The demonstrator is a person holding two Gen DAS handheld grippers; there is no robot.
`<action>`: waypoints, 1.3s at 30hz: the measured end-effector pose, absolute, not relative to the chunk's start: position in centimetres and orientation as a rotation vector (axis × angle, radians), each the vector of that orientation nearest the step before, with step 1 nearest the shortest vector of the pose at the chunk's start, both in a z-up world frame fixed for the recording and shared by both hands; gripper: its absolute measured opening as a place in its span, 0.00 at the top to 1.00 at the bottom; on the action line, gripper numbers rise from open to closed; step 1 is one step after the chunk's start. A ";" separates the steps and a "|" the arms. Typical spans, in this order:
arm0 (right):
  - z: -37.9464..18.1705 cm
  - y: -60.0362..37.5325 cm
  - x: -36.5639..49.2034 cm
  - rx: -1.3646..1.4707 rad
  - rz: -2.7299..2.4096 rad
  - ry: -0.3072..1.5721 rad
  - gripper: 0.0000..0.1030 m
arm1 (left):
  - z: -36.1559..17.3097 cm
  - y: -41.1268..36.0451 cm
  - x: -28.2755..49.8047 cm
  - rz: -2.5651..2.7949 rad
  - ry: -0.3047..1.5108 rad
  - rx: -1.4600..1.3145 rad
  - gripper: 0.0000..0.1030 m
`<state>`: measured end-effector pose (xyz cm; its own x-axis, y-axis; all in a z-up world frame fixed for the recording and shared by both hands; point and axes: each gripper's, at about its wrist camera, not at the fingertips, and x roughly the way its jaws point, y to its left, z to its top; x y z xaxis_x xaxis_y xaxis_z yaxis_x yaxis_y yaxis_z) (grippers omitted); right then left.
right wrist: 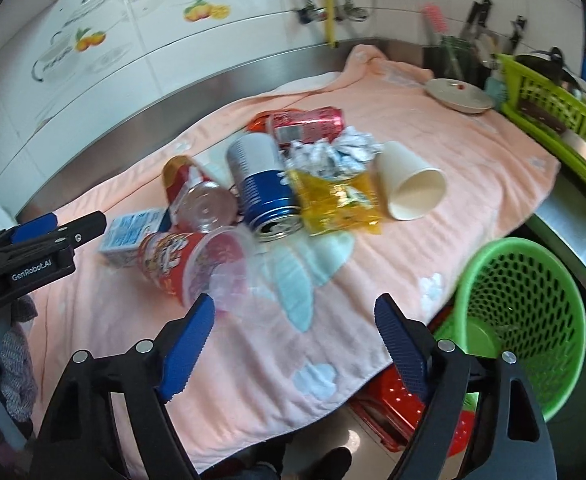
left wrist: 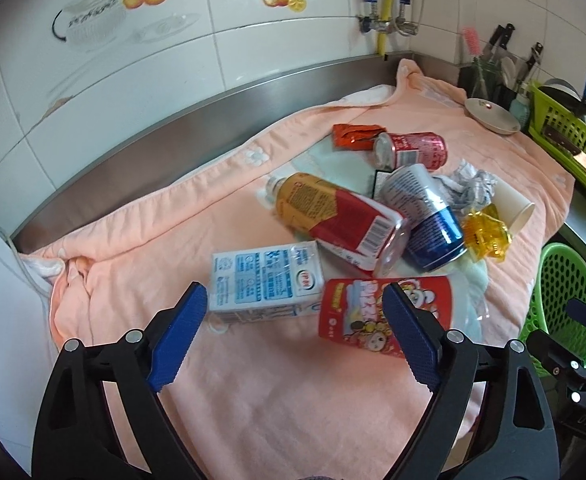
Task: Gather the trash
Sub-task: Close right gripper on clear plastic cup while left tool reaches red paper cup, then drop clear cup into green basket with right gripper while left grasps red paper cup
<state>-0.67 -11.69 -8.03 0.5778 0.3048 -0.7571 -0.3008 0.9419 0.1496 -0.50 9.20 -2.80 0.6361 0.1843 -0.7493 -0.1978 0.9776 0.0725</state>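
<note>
left wrist: left tongs [left wrist: 295,300] wide, over milk carton [left wrist: 265,284]; right tongs [right wrist: 295,312] wide, empty, above towel [right wrist: 253,340].

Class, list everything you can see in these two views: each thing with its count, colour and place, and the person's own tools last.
towel: 1, pink, covering the counter
carton: 1, blue-white, near left
red cup: 1, red, lying beside carton
bottle: 1, yellow-red, lying mid-pile
blue can: 1, blue-silver, lying centre
red can: 1, red, at back
red wrapper: 1, behind red can
yellow wrapper: 1, right of blue can
paper ball: 1, white-grey, crumpled
paper cup: 1, white, lying right
basket: 1, green, off the counter's right edge
left gripper: jaws open
right gripper: jaws open
</note>
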 end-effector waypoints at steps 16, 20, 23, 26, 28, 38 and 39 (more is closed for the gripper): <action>-11.8 -8.2 2.3 0.015 0.509 1.009 0.61 | -4.4 12.8 -2.5 0.280 0.894 -0.067 0.16; -12.4 -7.8 2.9 0.024 0.531 1.026 0.76 | -4.7 13.2 -2.8 0.291 0.905 -0.071 0.16; -12.5 -7.5 2.9 0.023 0.542 1.022 0.83 | -5.0 13.5 -2.9 0.299 0.916 -0.081 0.16; -12.3 -7.5 2.6 0.017 0.553 1.007 0.88 | -5.2 13.7 -2.8 0.296 0.917 -0.080 0.16; -12.0 -7.5 2.3 0.012 0.554 0.999 0.98 | -5.3 13.7 -2.6 0.294 0.918 -0.074 0.16; -10.3 -9.6 1.1 0.039 0.518 0.952 0.98 | -6.0 10.4 -0.9 0.118 0.923 0.005 0.18; -10.1 -9.8 1.0 0.040 0.515 0.945 0.98 | -6.1 10.1 -0.6 0.109 0.934 -0.001 0.18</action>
<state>1.02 -9.78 -10.06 0.4745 0.4378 -0.7637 -0.4038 0.8791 0.2530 -0.63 10.13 -6.06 0.5897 0.0937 -0.8022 -0.0942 0.9944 0.0468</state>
